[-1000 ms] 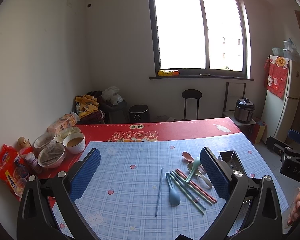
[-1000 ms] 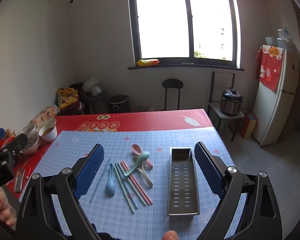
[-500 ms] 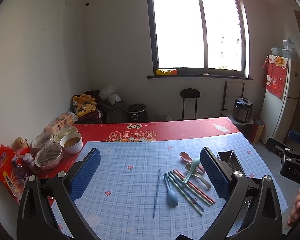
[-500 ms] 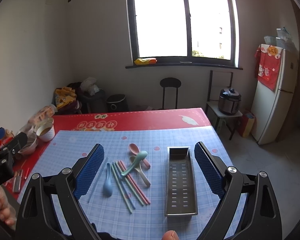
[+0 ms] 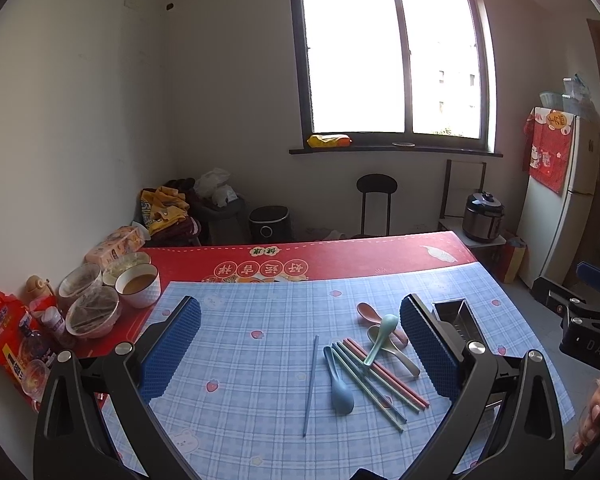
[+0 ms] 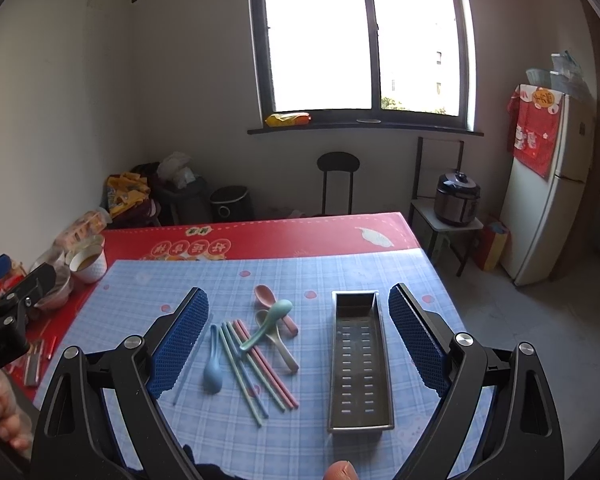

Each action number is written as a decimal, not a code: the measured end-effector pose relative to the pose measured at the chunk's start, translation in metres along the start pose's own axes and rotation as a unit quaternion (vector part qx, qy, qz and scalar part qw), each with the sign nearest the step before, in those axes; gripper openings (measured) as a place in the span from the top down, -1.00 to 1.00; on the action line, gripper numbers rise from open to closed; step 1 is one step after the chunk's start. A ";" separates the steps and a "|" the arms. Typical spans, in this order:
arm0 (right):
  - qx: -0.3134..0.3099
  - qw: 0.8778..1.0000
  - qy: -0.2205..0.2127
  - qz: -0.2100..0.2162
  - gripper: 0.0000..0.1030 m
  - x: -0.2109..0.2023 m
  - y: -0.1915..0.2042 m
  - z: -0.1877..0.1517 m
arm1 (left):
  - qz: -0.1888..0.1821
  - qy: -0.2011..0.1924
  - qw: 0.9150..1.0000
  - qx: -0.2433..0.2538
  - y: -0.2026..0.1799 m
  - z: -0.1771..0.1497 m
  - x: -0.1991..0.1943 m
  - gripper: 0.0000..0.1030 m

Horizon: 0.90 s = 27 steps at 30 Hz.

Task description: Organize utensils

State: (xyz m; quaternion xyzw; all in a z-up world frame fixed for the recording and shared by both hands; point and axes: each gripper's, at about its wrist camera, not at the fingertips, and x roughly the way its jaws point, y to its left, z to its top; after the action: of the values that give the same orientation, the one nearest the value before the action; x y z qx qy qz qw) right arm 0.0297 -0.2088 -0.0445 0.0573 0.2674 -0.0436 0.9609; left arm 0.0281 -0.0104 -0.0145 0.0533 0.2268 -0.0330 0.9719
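Steel tray [image 6: 360,364] lies empty on the desk [image 6: 260,276], right of the spoons [image 6: 274,320] and chopsticks [image 6: 256,368]. Left hand-held gripper [image 5: 298,346] and right hand-held gripper [image 6: 298,338] both hover spread wide, holding nothing.

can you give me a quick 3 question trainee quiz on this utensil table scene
1. True or false: the metal tray already holds a spoon.
2. Which spoon lies on top of the others? A pink spoon B green spoon C blue spoon
3. Fill in: both the left gripper and the right gripper are ____.

Key: 1 false, the tray is empty. 2 B, it lies across the beige spoon. 3 open, holding nothing.
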 end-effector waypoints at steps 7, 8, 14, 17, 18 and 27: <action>0.000 1.000 0.001 0.000 -0.72 0.001 0.000 -0.001 | -0.006 0.007 1.000 -0.002 0.003 0.001 0.004 -0.90; 0.000 1.000 0.001 0.000 -0.72 0.000 0.000 -0.001 | -0.007 0.008 1.000 -0.003 0.003 0.001 0.005 -0.90; 0.004 1.000 0.006 0.012 -0.72 0.005 0.002 -0.001 | -0.001 0.015 1.000 -0.004 0.008 0.002 0.007 -0.90; 0.008 1.000 0.010 0.019 -0.72 0.008 0.004 -0.001 | -0.005 0.020 1.000 -0.001 0.008 0.001 0.008 -0.90; 0.009 1.000 0.013 0.024 -0.72 0.010 0.004 -0.001 | -0.007 0.024 1.000 0.000 0.008 0.000 0.008 -0.90; 0.027 0.996 0.043 0.068 -0.72 0.033 0.009 -0.009 | -0.057 0.066 0.995 -0.043 0.035 -0.005 0.031 -0.87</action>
State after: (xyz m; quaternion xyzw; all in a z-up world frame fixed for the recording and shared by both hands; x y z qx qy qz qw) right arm 0.0542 -0.1999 -0.0680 0.1030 0.3031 0.0177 0.9472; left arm 0.0570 0.0240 -0.0302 0.0002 0.2940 -0.0744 0.9529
